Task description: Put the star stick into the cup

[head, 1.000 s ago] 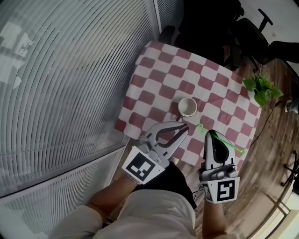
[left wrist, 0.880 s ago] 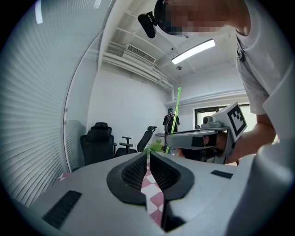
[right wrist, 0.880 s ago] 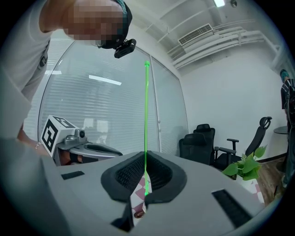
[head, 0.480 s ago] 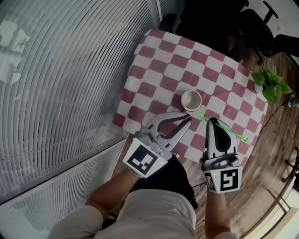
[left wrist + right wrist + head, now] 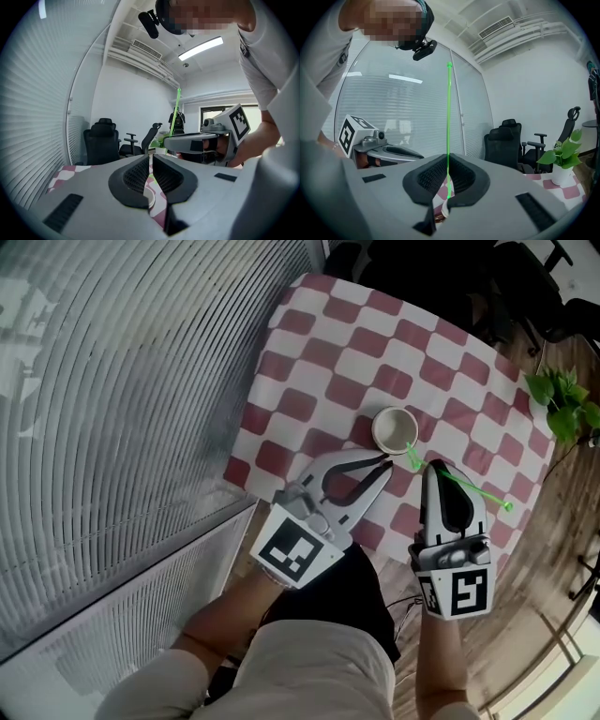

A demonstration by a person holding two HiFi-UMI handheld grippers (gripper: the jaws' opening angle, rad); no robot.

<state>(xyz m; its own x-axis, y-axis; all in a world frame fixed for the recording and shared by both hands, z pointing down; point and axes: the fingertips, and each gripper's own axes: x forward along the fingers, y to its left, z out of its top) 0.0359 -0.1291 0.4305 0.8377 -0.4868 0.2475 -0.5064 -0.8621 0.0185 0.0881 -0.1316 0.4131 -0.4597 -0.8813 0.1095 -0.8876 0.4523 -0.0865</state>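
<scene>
Though unclear overhead, star stick (image 5: 448,112) between right gripper (image 5: 447,164) jaws

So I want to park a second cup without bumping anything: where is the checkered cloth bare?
Bare: the whole stretch of checkered cloth beyond the cup, toward the chairs, and the strip along the blinds. Crowded: the near edge, where the left gripper, the right gripper and its star stick sit beside the cup.

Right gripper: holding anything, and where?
Right gripper is shut on the green star stick, pinching its thin shaft near the end by the cup.
</scene>
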